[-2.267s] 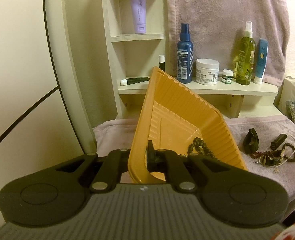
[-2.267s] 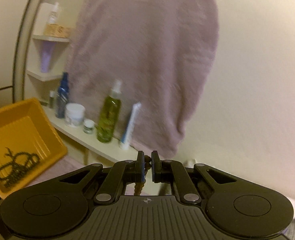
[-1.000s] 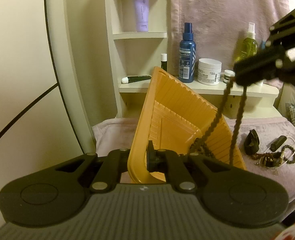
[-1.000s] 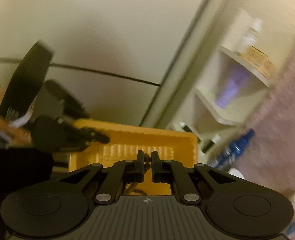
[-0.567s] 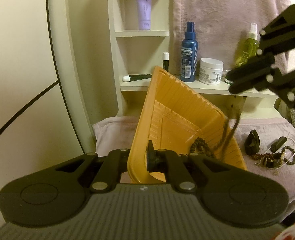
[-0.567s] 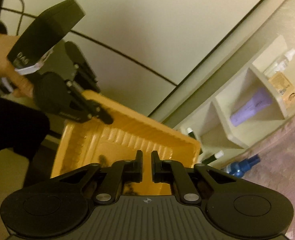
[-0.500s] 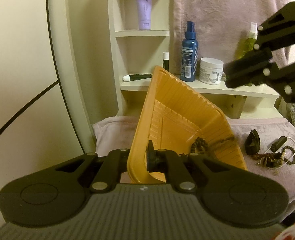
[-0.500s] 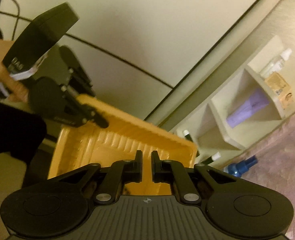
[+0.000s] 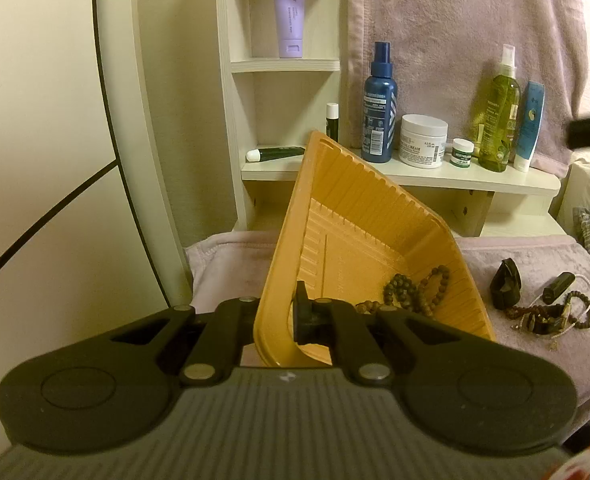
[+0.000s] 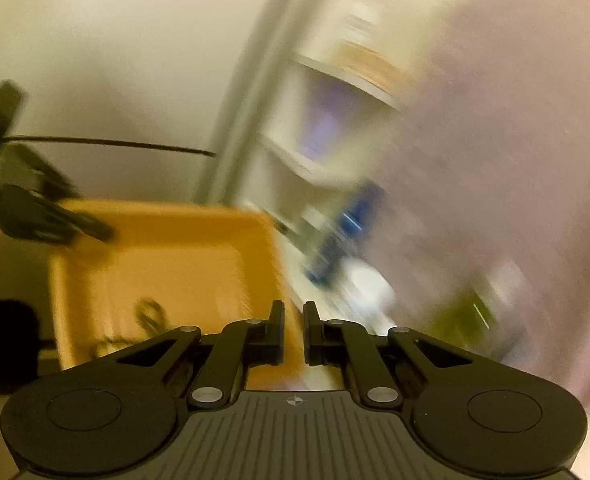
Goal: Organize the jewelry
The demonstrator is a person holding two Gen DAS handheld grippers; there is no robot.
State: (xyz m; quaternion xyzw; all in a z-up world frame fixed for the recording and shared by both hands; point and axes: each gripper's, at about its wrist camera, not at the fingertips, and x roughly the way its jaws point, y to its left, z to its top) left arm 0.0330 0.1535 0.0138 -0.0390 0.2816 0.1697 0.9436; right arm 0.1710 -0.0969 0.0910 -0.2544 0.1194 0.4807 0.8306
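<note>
Beads point(image 9: 411, 294) lie in the low corner of your tilted orange tray point(image 9: 359, 216); more jewelry point(image 9: 551, 312) sits on the cloth to its right. White jar point(image 9: 423, 140) reads "CREAM"; other labels too small. Your left gripper point(image 9: 283, 314) pinches the tray's rim, angled down. Your right gripper point(image 10: 293, 334): jaws nearly closed, empty, view blurred.

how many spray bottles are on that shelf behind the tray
2. The blue spray bottle stands left of the white cream jar; the green spray bottle stands further right, beside the blue tube. The tilted orange tray may hide others.
</note>
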